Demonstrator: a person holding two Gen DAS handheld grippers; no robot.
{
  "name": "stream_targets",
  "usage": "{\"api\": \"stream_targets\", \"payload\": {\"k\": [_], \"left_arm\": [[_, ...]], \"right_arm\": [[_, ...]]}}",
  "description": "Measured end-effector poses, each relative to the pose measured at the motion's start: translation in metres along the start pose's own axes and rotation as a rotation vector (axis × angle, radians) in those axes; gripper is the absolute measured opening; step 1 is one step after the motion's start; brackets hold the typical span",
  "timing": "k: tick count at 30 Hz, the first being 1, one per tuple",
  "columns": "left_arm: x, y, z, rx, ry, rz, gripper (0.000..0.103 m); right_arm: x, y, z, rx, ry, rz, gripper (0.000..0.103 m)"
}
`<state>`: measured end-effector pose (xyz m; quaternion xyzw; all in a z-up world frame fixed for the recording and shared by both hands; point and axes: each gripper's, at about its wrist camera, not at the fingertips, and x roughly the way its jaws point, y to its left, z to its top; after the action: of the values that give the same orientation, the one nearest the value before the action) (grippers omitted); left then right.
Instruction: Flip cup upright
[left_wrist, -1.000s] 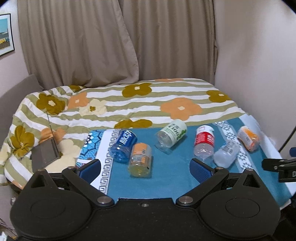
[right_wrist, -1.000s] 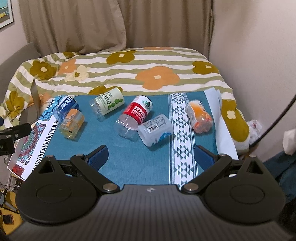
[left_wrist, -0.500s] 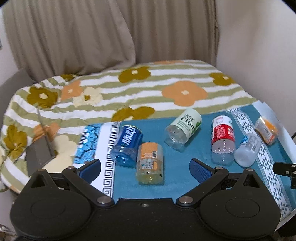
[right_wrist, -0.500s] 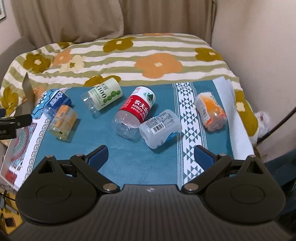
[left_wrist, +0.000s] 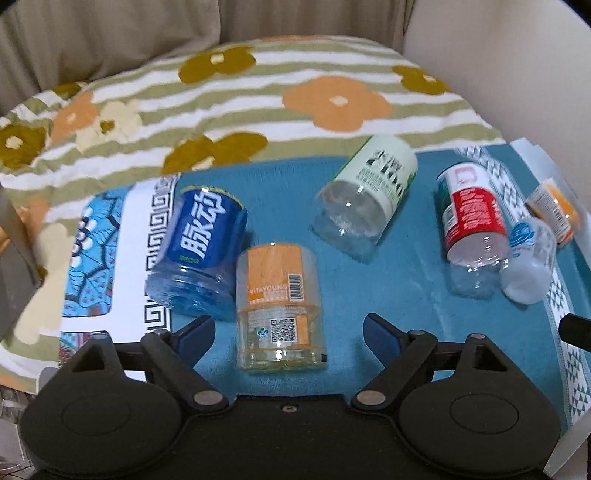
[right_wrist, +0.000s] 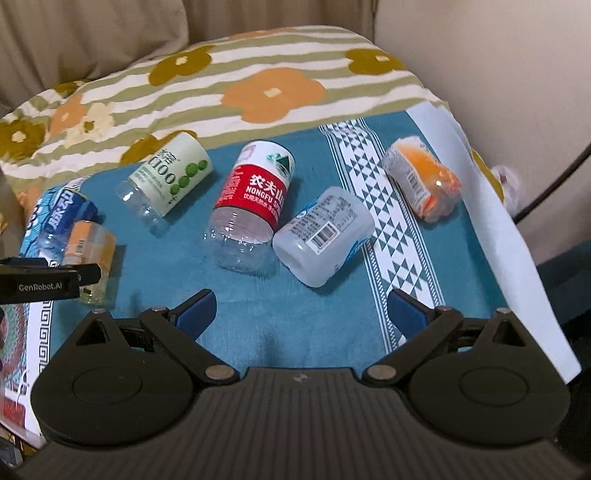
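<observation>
Several cut-bottle cups lie on their sides on a teal cloth (left_wrist: 388, 280). My left gripper (left_wrist: 289, 329) is open, its blue pads either side of the near end of the orange-label cup (left_wrist: 279, 306), not touching. A blue cup (left_wrist: 199, 251) lies against it on the left. The green-white cup (left_wrist: 365, 192), red-label cup (left_wrist: 471, 225) and clear white cup (left_wrist: 528, 258) lie farther right. My right gripper (right_wrist: 301, 308) is open and empty, just short of the red-label cup (right_wrist: 251, 210) and the clear white cup (right_wrist: 323, 236). An orange wrapped cup (right_wrist: 421, 184) lies far right.
The cloth lies on a bed with a striped floral quilt (left_wrist: 229, 103). Curtains (left_wrist: 110, 33) hang behind; a wall (right_wrist: 498, 74) stands on the right. The left gripper's side (right_wrist: 40, 282) shows at the left edge of the right wrist view. The bed's edge drops off right.
Both grippers have moved forward and down toward the cups. The orange-label cup now sits between the left gripper's open fingers. No cup has moved.
</observation>
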<state>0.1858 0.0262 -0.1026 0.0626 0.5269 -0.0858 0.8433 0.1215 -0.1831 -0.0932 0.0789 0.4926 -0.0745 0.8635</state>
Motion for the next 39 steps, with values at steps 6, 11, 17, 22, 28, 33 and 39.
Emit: {"api": "stream_targets", "payload": {"k": [6,11,17,22,28,33,39], "left_arm": [[0.015,0.011,0.005,-0.012,0.049,-0.044,0.081],[0.024,0.013,0.006,-0.014,0.082,-0.061,0.065],[0.02,0.014,0.004,-0.011,0.073,-0.054,0.064],[0.01,0.01,0.001,-0.017,0.049,-0.051,0.064],[-0.01,-0.003,-0.002,-0.031,0.014,-0.045,0.064],[-0.028,-0.022,-0.008,-0.046,-0.017,-0.039,0.064],[-0.044,-0.053,-0.025,-0.071,-0.037,-0.04,0.064]], "right_arm": [[0.011,0.01,0.0,0.027,0.03,-0.02,0.103],[0.017,0.013,0.0,0.041,0.044,-0.022,0.103],[0.017,0.013,0.0,0.041,0.046,-0.021,0.103],[0.015,0.012,0.001,0.031,0.036,-0.009,0.103],[0.003,0.0,0.001,0.012,0.014,0.011,0.103],[-0.009,-0.016,-0.002,-0.01,-0.004,0.036,0.103],[-0.019,-0.041,-0.01,-0.05,-0.018,0.062,0.103]]}}
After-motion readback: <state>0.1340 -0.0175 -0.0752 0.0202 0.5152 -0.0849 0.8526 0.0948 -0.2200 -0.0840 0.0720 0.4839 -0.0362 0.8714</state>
